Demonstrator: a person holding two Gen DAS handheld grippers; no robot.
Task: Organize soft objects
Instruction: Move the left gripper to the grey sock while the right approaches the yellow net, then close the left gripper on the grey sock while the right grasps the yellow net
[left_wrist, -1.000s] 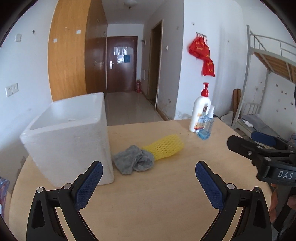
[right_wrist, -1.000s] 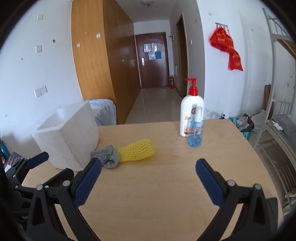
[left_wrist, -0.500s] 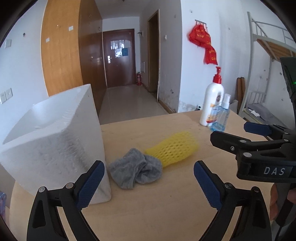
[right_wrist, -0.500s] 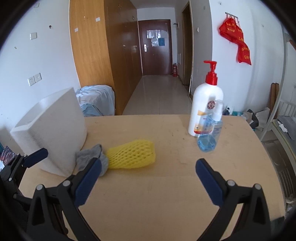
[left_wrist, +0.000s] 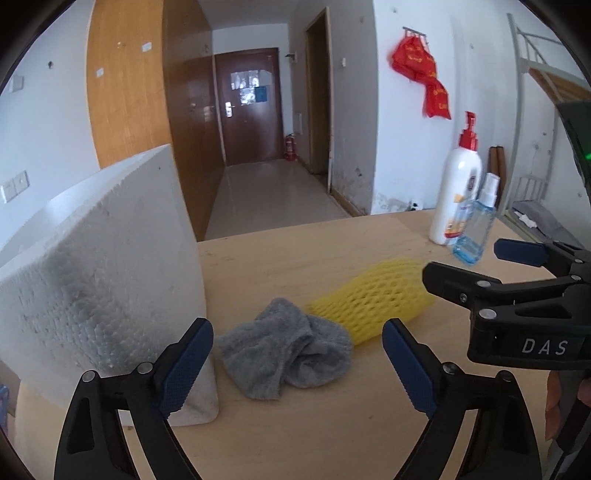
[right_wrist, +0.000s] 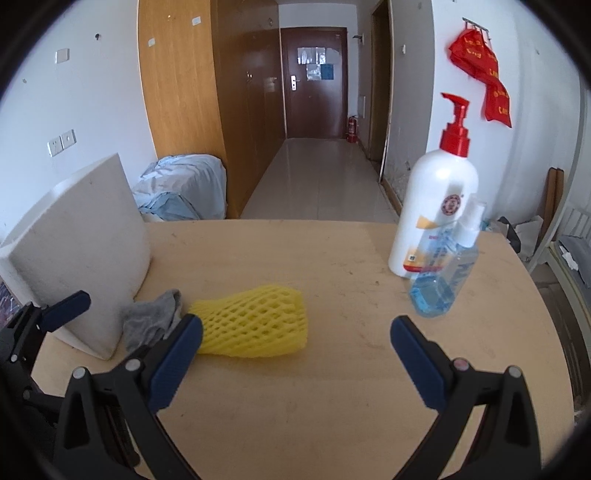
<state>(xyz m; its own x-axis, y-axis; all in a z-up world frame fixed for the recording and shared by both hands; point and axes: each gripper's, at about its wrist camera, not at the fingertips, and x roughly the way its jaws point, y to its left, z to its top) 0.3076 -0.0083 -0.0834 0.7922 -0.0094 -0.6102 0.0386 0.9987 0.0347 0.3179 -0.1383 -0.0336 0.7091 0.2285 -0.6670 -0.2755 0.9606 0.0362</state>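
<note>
— Nearest the left camera, what do you see?

— On the wooden table (left_wrist: 295, 435), the left gripper (left_wrist: 297, 363) has its jaws wide but closing. The grey cloth (left_wrist: 284, 354) lies crumpled just ahead of them, seen through the gap; the blue pads are clear of it.

— And the right one?

— The right gripper (right_wrist: 295, 360) stands wide, with only bare table between its fingers. Its left pad (right_wrist: 173, 363) overlaps the near end of the yellow foam net (right_wrist: 255, 321) in that view; whether they touch, I cannot tell.

— Where do the soft things lie relative to each other?

— The cloth is against the lower corner of the white foam box (left_wrist: 103, 280), and the foam net lies on its side just beside the cloth, to the right, their ends meeting. In the left view the right gripper's finger crosses in front of the net's far end.

— Further back?

— A white pump bottle (right_wrist: 436, 218) with a red top stands upright near the table's far right edge, and a small clear spray bottle (right_wrist: 447, 273) of blue liquid stands just in front of it. Beyond the table there is a bundle of pale blue fabric (right_wrist: 184, 192), then a corridor running to a dark door (right_wrist: 314, 81), and red hangings (right_wrist: 484, 77) on the right wall.
</note>
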